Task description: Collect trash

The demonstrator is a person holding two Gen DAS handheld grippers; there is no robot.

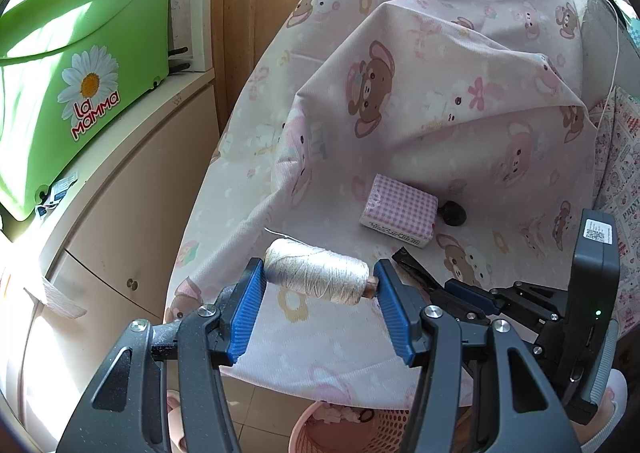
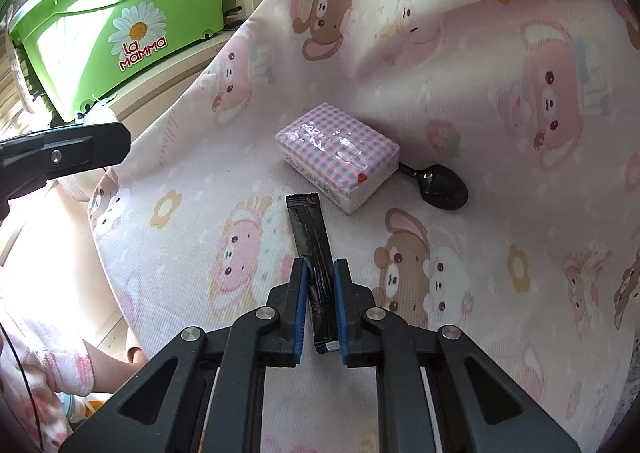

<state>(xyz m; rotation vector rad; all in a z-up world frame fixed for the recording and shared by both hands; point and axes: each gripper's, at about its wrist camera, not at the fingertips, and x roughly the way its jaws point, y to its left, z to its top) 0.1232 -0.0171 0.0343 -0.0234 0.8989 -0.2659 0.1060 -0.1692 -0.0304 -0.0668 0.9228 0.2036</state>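
Left gripper: clamped end to end on a spool of pale thread, one blue pad on each end. The spool is held clear above the pink cartoon-print cloth that covers the table. At 6 o'clock in the left wrist view, below the cloth's edge, a pink perforated basket stands on the floor; I take it for the bin. At 10 o'clock, a green tub on a cream cabinet.

Centre of the cloth: a checked tissue pack, and touching its 4 o'clock corner a black plastic spoon. Neither is gripped.

Right gripper: jaws nearly together around the near end of a black sachet wrapper, which points toward 12 o'clock, far end just short of the tissue pack. The pads look to be touching its sides; the grip is probably made, though the wrapper has not left the cloth.

Step in hand, as judged: pick-up of the wrapper, with the spool already secured.

Next move calls for a firm pinch, then a lift, and both items carried to the basket. A thin foil strip may slip or fold.
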